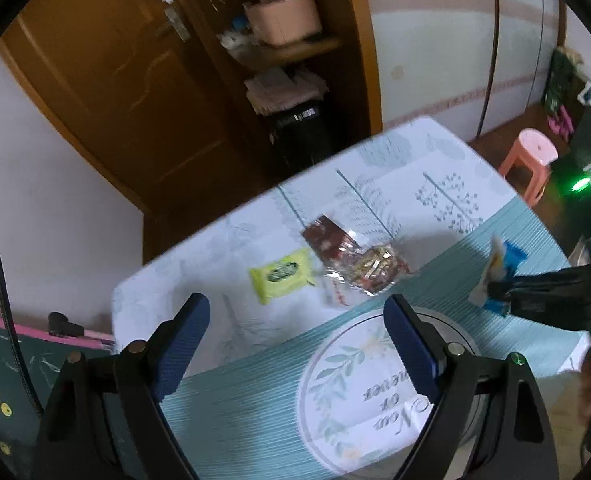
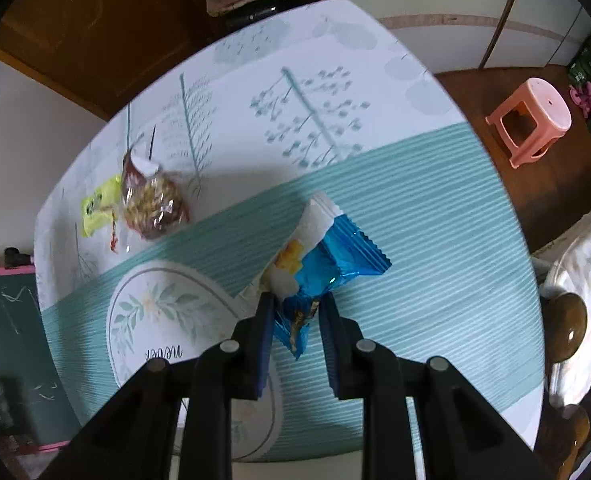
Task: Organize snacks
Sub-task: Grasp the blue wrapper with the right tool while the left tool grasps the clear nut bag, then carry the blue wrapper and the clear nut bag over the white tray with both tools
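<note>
Above tablecloth (image 2: 415, 208), right gripper (image 2: 295, 308) clamping blue snack packet (image 2: 335, 256)

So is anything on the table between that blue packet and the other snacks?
Nothing visible: only bare tablecloth lies between the blue snack packet in the right gripper and the clear snack bag beside the yellow-green packet.

**Table and what lies on it**

The table (image 2: 435, 240) wears a printed cloth – pale with leafy sprigs at the far side, teal stripes nearer, and a round leaf emblem (image 2: 163, 312) with lettering. On the pale part lie three snacks close together: a yellow packet (image 1: 281, 274), a brown packet (image 1: 325, 238) and a clear bag of mixed snacks (image 1: 375, 270) – the bag overlapping the brown packet.
</note>
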`<action>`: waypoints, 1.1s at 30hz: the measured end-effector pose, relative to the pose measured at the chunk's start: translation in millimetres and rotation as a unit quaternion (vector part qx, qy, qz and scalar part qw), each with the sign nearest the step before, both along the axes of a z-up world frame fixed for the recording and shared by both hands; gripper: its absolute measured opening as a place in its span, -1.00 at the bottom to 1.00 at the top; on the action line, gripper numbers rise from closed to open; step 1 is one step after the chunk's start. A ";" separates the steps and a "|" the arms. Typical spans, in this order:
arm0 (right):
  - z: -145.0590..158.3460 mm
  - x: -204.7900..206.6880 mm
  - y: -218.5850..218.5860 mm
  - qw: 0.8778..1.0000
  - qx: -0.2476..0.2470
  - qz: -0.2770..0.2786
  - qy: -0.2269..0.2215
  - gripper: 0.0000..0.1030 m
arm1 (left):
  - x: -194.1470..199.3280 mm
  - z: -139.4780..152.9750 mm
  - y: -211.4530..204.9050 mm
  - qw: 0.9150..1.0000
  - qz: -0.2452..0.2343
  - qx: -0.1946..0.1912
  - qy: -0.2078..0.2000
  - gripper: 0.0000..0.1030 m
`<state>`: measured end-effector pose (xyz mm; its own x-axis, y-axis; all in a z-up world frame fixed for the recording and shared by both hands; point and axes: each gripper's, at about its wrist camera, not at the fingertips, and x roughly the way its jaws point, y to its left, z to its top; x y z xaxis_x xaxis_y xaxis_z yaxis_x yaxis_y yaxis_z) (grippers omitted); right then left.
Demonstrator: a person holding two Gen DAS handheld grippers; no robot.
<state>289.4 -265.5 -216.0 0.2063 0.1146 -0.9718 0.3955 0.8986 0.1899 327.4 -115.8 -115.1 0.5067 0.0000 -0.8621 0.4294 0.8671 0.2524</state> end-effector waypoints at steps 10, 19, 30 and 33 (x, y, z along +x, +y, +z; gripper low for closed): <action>3.4 4.0 -32.9 1.000 0.017 0.004 -0.023 -0.57 | 39.0 -74.3 -34.3 0.990 0.062 -0.050 0.118 0.71; -0.5 6.1 -34.4 0.999 0.028 0.032 -0.033 -0.57 | 60.2 -107.1 -40.6 0.979 0.126 -0.070 0.143 0.71; -3.4 8.4 -29.0 0.997 0.038 0.052 -0.036 -0.57 | 71.9 -143.7 -39.9 0.968 0.161 -0.080 0.173 0.71; -5.0 7.8 -27.9 0.997 0.041 0.056 -0.034 -0.57 | 72.9 -142.8 -40.8 0.968 0.161 -0.084 0.172 0.65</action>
<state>297.2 -293.4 -220.9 0.2523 0.2184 -0.9427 0.2767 0.9172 0.2865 400.3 -156.6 -258.0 0.1860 -0.0449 -0.9815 0.1625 0.9866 -0.0143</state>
